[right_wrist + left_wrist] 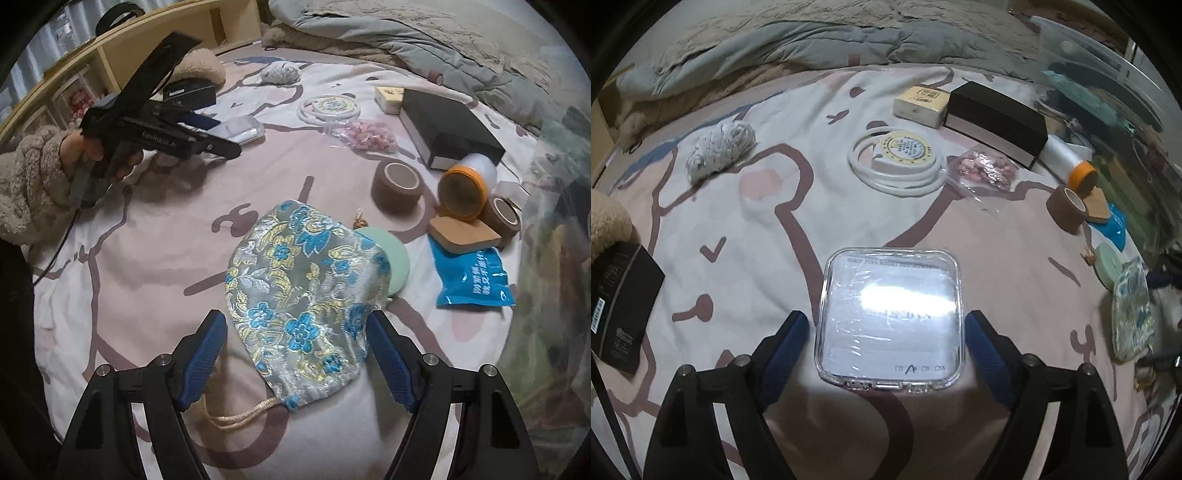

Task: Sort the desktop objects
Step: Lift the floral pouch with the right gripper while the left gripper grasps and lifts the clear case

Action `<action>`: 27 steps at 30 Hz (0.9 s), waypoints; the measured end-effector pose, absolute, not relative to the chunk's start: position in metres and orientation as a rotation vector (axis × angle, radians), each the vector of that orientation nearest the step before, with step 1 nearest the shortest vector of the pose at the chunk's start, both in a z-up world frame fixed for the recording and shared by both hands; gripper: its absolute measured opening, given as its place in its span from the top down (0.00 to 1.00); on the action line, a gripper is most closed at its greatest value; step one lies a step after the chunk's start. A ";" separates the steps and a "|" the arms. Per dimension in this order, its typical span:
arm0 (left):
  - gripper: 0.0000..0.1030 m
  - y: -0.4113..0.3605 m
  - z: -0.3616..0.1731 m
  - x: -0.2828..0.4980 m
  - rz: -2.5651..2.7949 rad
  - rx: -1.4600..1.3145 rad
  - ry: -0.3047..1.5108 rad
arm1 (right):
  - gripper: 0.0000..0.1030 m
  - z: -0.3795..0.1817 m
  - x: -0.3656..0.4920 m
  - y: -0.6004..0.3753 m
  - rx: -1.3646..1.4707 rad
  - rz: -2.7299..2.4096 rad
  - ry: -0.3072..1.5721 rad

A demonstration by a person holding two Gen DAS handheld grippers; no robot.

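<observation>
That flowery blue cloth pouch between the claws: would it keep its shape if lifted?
Probably not. The brocade pouch lies flat and creased, so it would likely sag. Its woven surface should grip the ridged pads fairly well. The loose drawstring would probably dangle.

On the clear plastic case lying between my left jaws, a handwritten black "A" sits near its close edge beside a row of small printed boxes; the lines of print across its paper insert are upside down and washed out by glare, so I cannot read them. On the side of my left gripper, seen from my right one, stands a light brand mark that looks like "GenRobot.AI". The blue packet carries white Chinese characters, too small for me to make out. The round yellow label inside the white coil and the cream box bear print I cannot read.
</observation>
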State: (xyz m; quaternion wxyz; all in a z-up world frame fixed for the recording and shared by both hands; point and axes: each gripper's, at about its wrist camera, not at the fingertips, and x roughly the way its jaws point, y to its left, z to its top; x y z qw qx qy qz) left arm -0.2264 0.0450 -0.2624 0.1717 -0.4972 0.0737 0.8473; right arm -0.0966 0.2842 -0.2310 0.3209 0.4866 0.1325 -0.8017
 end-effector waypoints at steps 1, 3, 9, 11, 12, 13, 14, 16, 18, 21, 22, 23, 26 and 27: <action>0.16 0.046 -0.263 -0.227 2.407 -1.414 0.209 | 0.24 -0.232 -0.096 0.282 1.278 -2.101 0.357; 0.16 0.046 -0.263 -0.227 2.410 -1.414 0.210 | 0.21 -0.233 -0.097 0.279 1.280 -2.095 0.366; 0.15 0.046 -0.267 -0.227 2.411 -1.421 0.211 | 0.16 -0.238 -0.100 0.271 1.290 -2.093 0.389; 0.13 0.046 -0.268 -0.226 2.414 -1.421 0.214 | 0.16 -0.237 -0.101 0.271 1.296 -2.095 0.388; 0.12 0.045 -0.269 -0.226 2.420 -1.420 0.211 | 0.16 -0.237 -0.102 0.270 1.302 -2.091 0.389; 0.11 0.044 -0.270 -0.226 2.423 -1.422 0.206 | 0.16 -0.236 -0.102 0.270 1.303 -2.090 0.391; 0.11 0.044 -0.271 -0.226 2.424 -1.423 0.197 | 0.17 -0.236 -0.102 0.269 1.304 -2.089 0.395; 0.10 0.043 -0.273 -0.226 2.426 -1.421 0.188 | 0.17 -0.235 -0.102 0.268 1.302 -2.088 0.406; 0.09 0.043 -0.274 -0.226 2.424 -1.421 0.185 | 0.19 -0.234 -0.102 0.268 1.302 -2.089 0.412; 0.06 0.044 -0.277 -0.226 2.416 -1.426 0.187 | 0.26 -0.233 -0.103 0.270 1.304 -2.081 0.390; 0.06 0.044 -0.277 -0.226 2.415 -1.426 0.189 | 0.28 -0.232 -0.102 0.271 1.302 -2.069 0.378; 0.05 0.044 -0.278 -0.226 2.413 -1.427 0.186 | 0.29 -0.230 -0.100 0.271 1.300 -2.046 0.366; 0.02 0.044 -0.279 -0.227 2.404 -1.431 0.176 | 0.29 -0.225 -0.090 0.268 1.272 -1.954 0.352; 0.02 0.045 -0.279 -0.227 2.405 -1.430 0.177 | 0.29 -0.222 -0.087 0.267 1.255 -1.934 0.347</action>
